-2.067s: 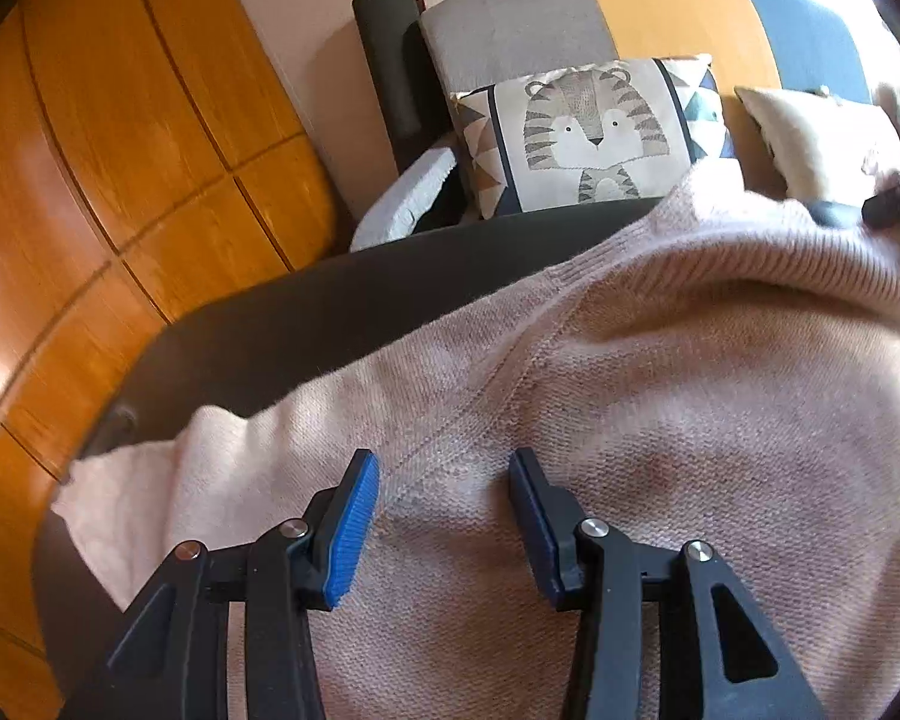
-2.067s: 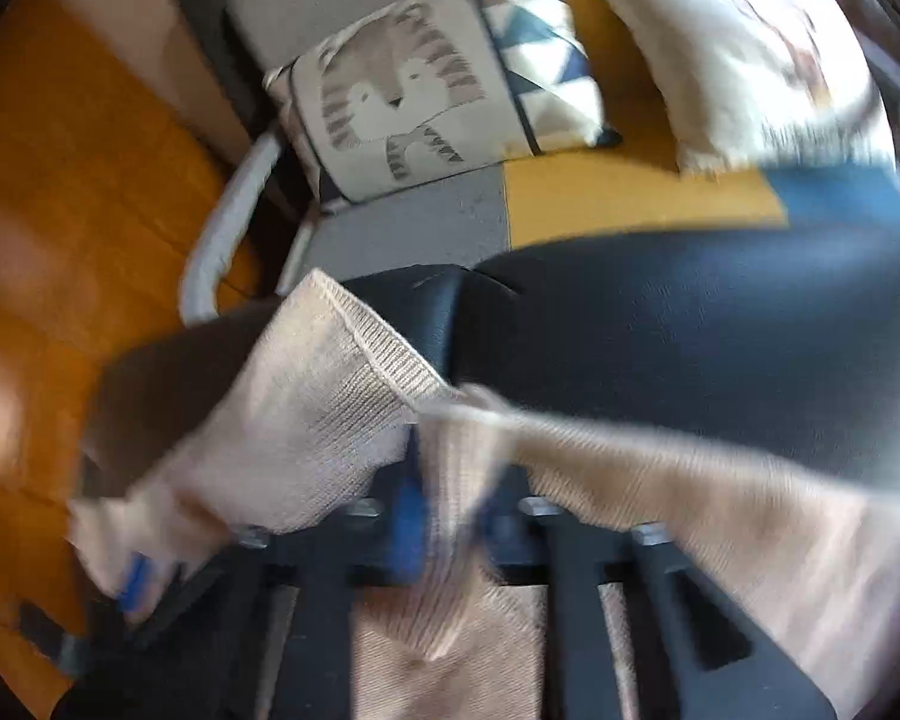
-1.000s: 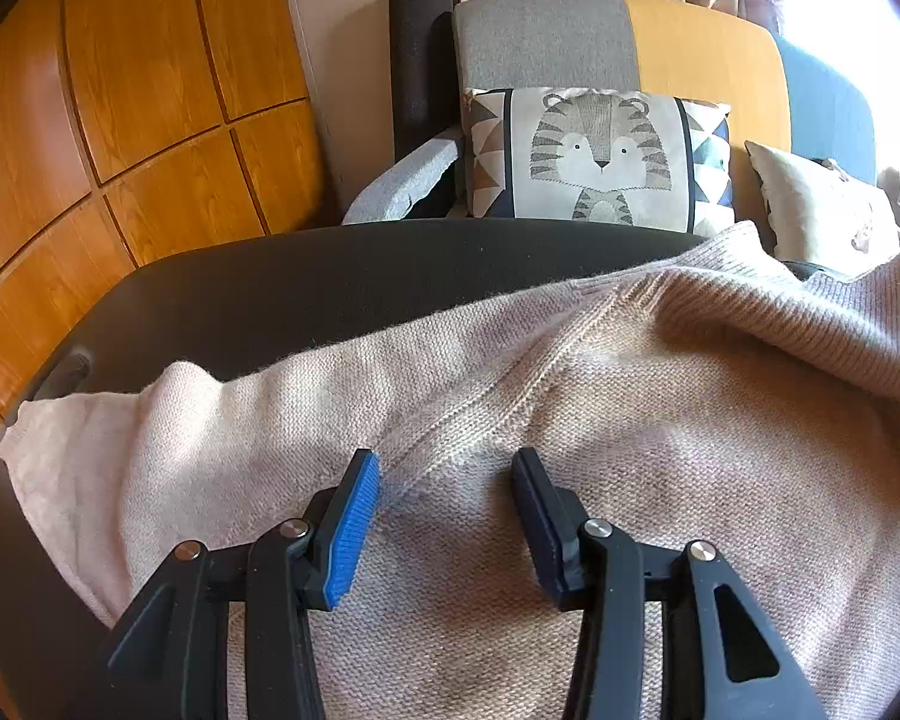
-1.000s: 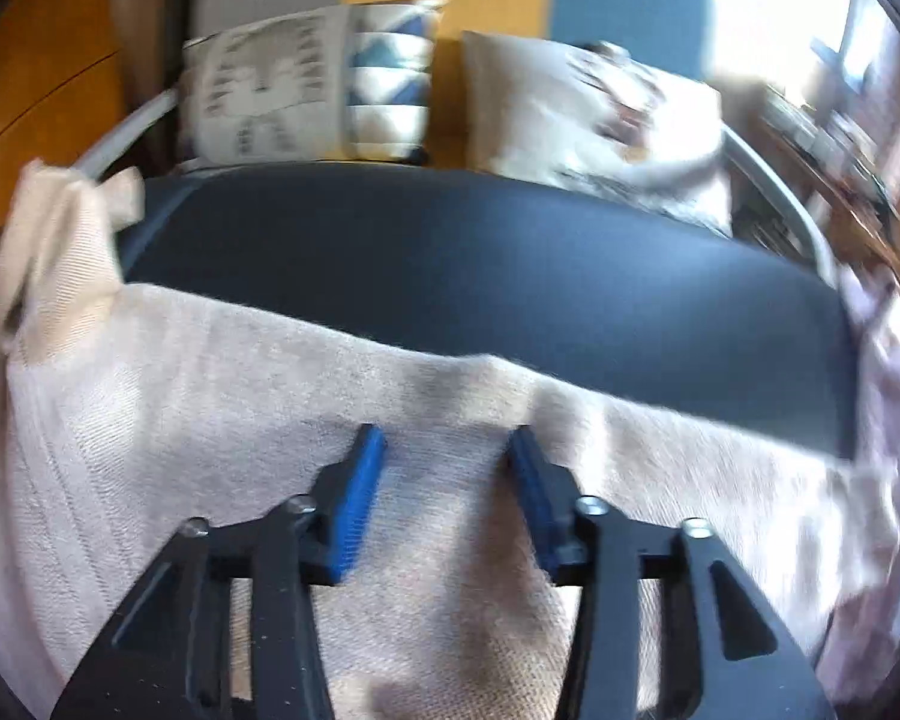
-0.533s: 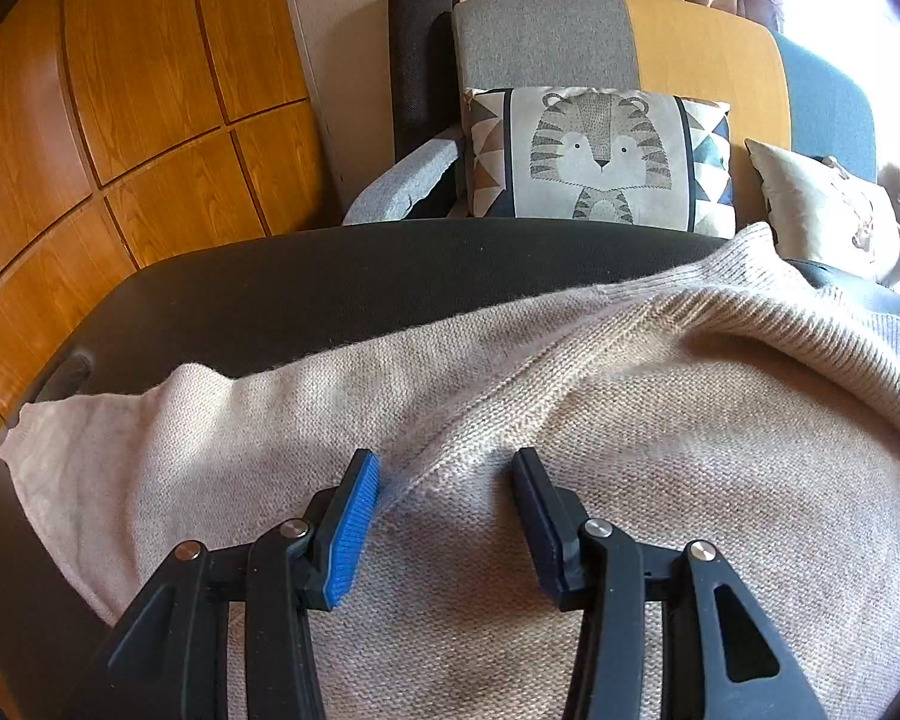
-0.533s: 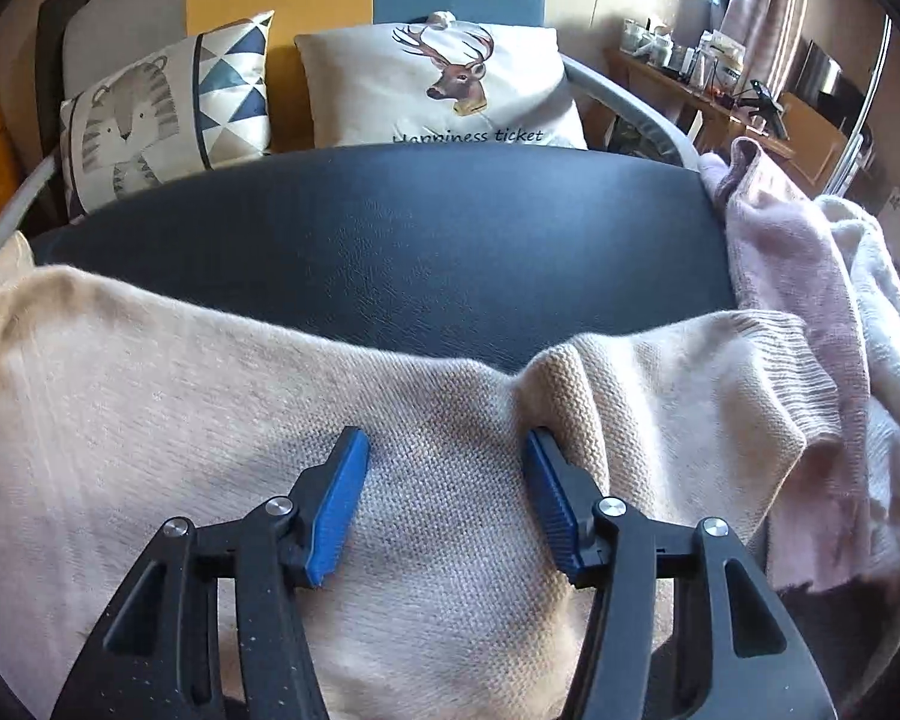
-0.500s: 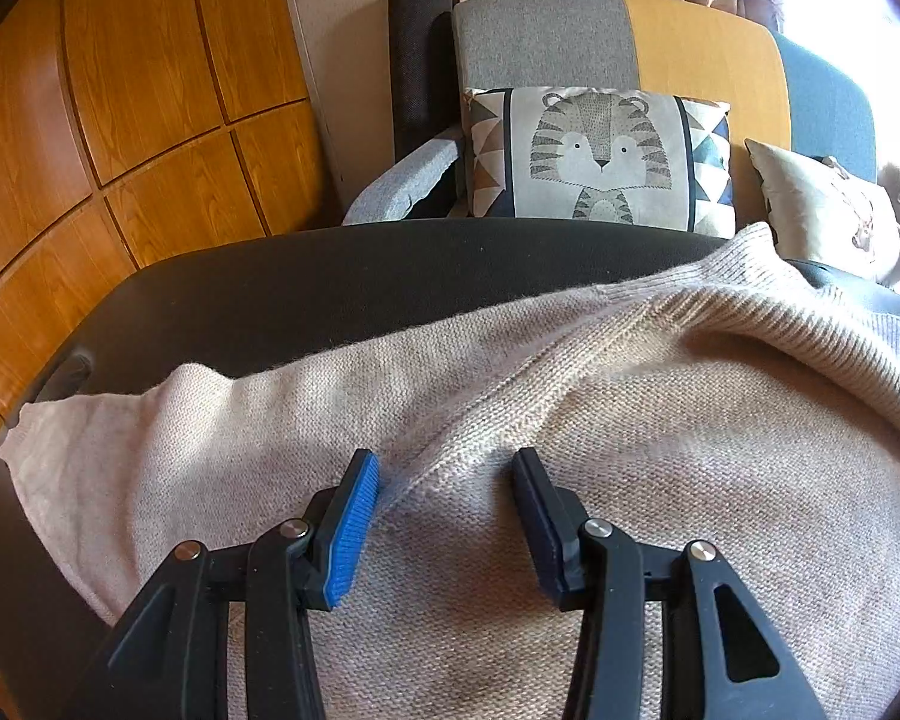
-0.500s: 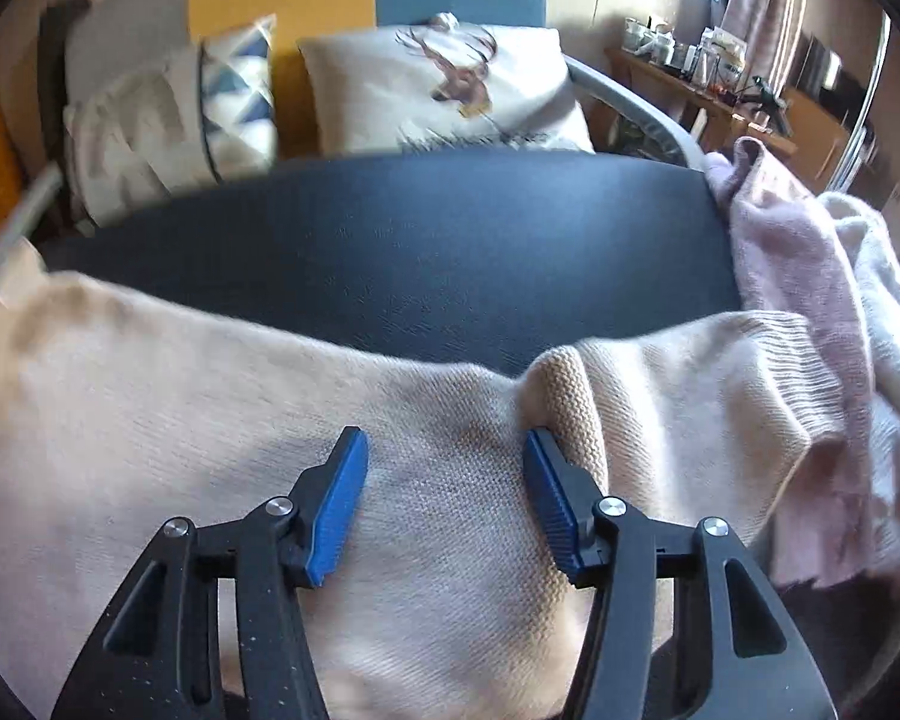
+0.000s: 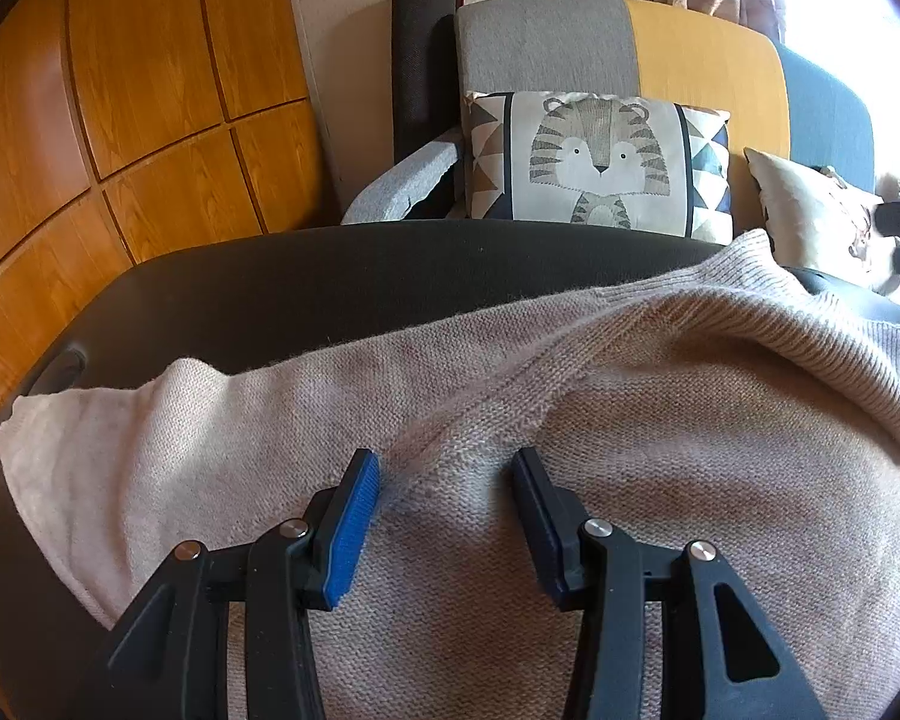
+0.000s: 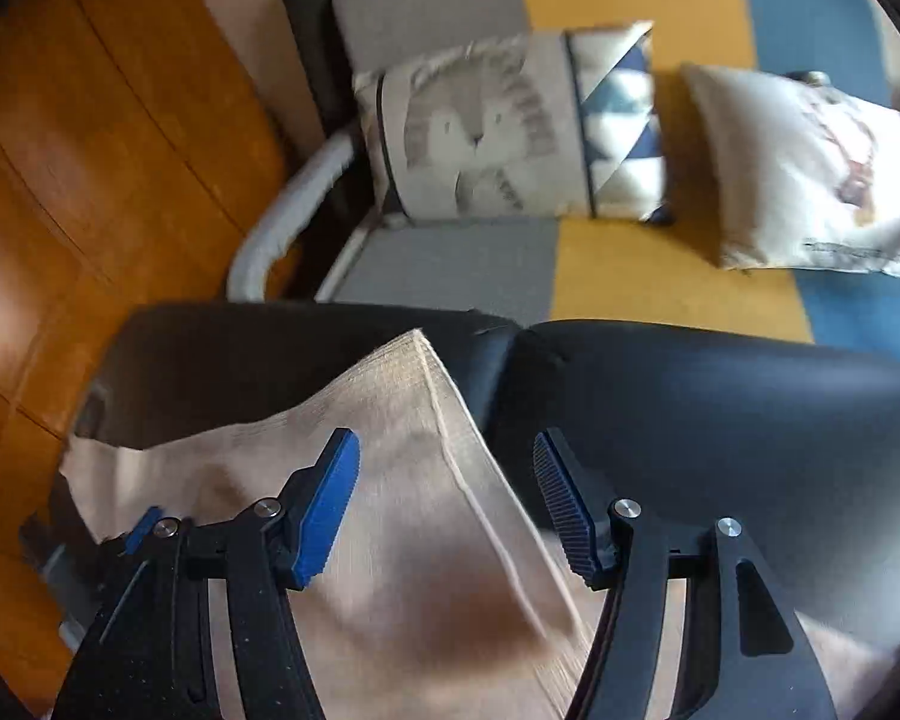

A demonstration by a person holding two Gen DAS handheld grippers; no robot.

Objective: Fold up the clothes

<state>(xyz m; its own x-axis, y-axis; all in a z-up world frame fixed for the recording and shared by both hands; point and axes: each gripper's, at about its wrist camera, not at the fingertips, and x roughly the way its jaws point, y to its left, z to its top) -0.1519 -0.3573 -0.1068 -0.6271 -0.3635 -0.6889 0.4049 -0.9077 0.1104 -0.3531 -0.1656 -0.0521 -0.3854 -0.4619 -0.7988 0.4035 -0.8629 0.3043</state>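
A beige knit sweater [image 9: 630,420] lies spread across the black desk [image 9: 330,282]. The left hand-held gripper [image 9: 447,468] hovers over it, jaws apart. The right hand-held gripper [image 10: 447,450] is likewise spread wide above the sweater's far edge, holding nothing.

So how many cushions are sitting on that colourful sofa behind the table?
2. The tiger-print cushion with triangle borders leans against the grey and yellow part of the sofa back; the cream cushion with a brown animal print sits beside it, toward the blue part. Others may lie out of view.
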